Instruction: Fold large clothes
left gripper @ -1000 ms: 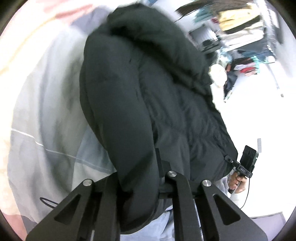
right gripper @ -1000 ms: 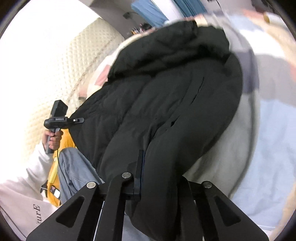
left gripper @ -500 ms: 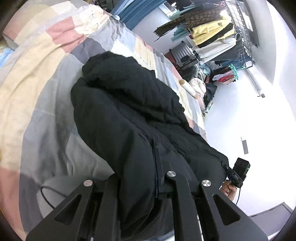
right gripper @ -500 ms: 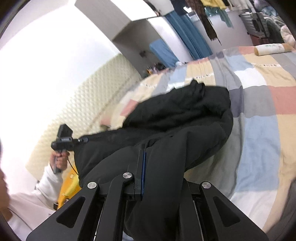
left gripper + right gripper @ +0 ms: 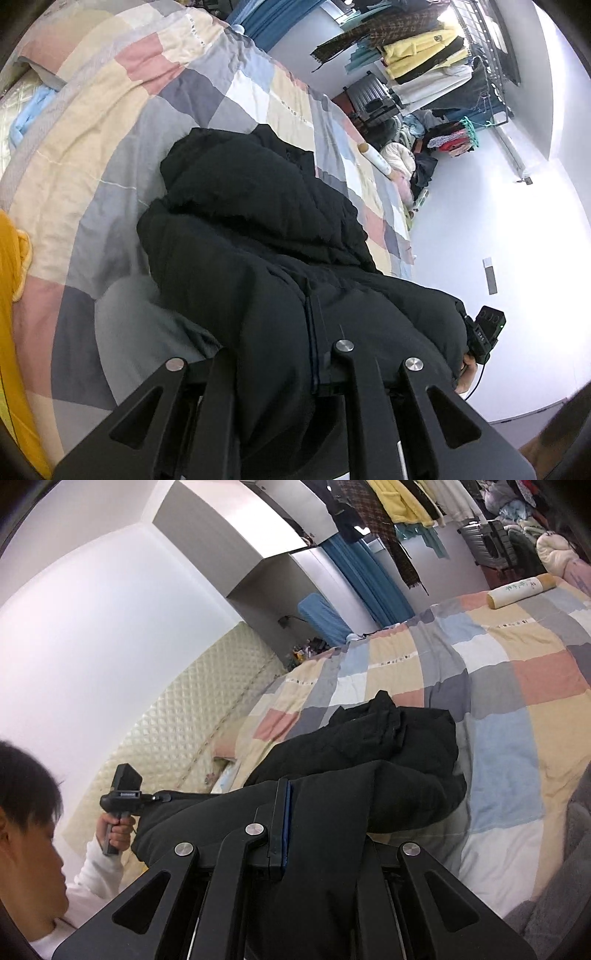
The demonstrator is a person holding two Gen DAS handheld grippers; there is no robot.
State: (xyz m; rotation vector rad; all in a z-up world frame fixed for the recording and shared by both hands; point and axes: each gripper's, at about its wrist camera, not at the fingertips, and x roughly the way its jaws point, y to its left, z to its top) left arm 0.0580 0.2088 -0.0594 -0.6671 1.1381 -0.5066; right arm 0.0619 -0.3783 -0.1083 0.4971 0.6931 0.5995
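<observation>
A large black puffer jacket (image 5: pixel 258 236) lies stretched over a patchwork quilt (image 5: pixel 122 122) on a bed; its far end rests bunched on the quilt and its near end is lifted. My left gripper (image 5: pixel 280 373) is shut on the jacket's near edge. My right gripper (image 5: pixel 317 834) is shut on the other near corner of the jacket (image 5: pixel 369 760). The right gripper shows in the left wrist view (image 5: pixel 484 334), and the left gripper in the right wrist view (image 5: pixel 125 794), each at the jacket's edge.
A cream rolled cylinder (image 5: pixel 521 590) lies at the quilt's far corner. A clothes rack with hanging garments (image 5: pixel 417 51) and a suitcase (image 5: pixel 373 99) stand beyond the bed. A quilted headboard (image 5: pixel 177 731) is at the left. The person's head (image 5: pixel 26 812) is close.
Both grippers have pulled back and lowered with the jacket, so it went from hanging upright to stretched over the quilt. Both grips are unchanged.
</observation>
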